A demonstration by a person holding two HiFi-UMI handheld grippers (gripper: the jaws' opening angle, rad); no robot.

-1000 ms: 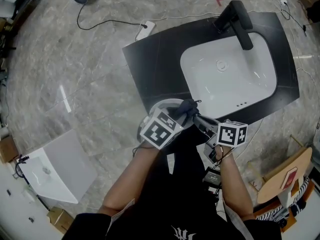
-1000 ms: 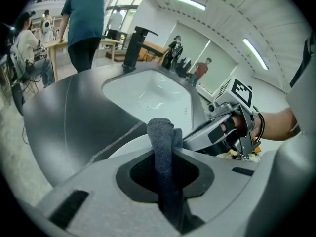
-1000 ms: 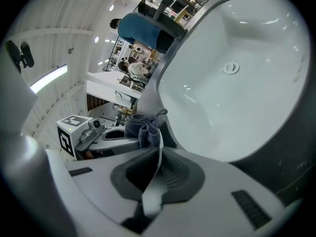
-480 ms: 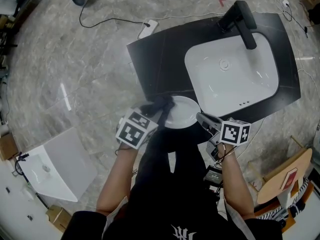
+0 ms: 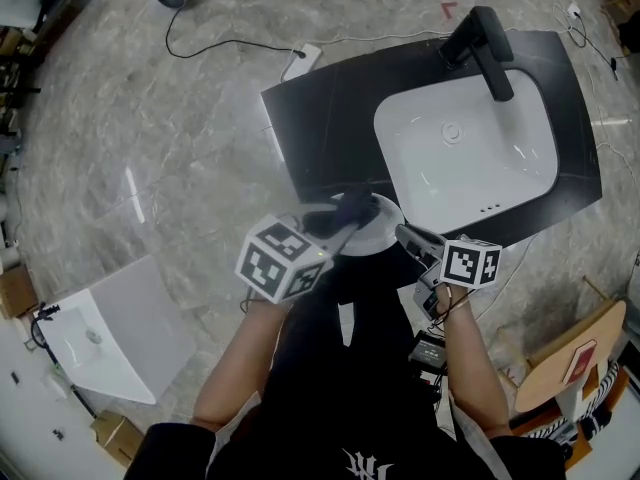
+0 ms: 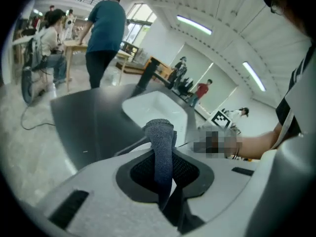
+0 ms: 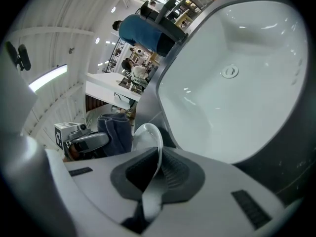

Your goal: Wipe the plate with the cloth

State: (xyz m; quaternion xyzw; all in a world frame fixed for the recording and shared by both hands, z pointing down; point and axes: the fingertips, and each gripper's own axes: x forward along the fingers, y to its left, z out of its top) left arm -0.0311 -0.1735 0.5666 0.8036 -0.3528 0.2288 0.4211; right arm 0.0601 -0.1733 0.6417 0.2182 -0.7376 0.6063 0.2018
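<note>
In the head view a small white plate [image 5: 380, 231] is held in the air in front of the black counter's near edge. My right gripper [image 5: 407, 237] is shut on the plate's right rim. In the right gripper view the plate [image 7: 148, 138] stands edge-on between the jaws. My left gripper [image 5: 333, 226] is shut on a dark blue-grey cloth [image 5: 352, 208], which lies against the plate's upper left part. The cloth [image 6: 160, 144] stands up between the left gripper's pads. From the right gripper view the cloth [image 7: 116, 132] bunches just left of the plate.
A black counter [image 5: 330, 108] holds a white sink basin [image 5: 465, 148] with a black tap [image 5: 485, 40]. Cables and a power strip [image 5: 300, 60] lie on the marble floor. A white box [image 5: 110, 333] sits at lower left and a wooden chair [image 5: 570, 353] at lower right. People [image 6: 101, 38] stand in the background.
The left gripper swung the cloth from the plate's middle out to its left rim, then back up and right onto the plate. The right gripper and plate stayed nearly still.
</note>
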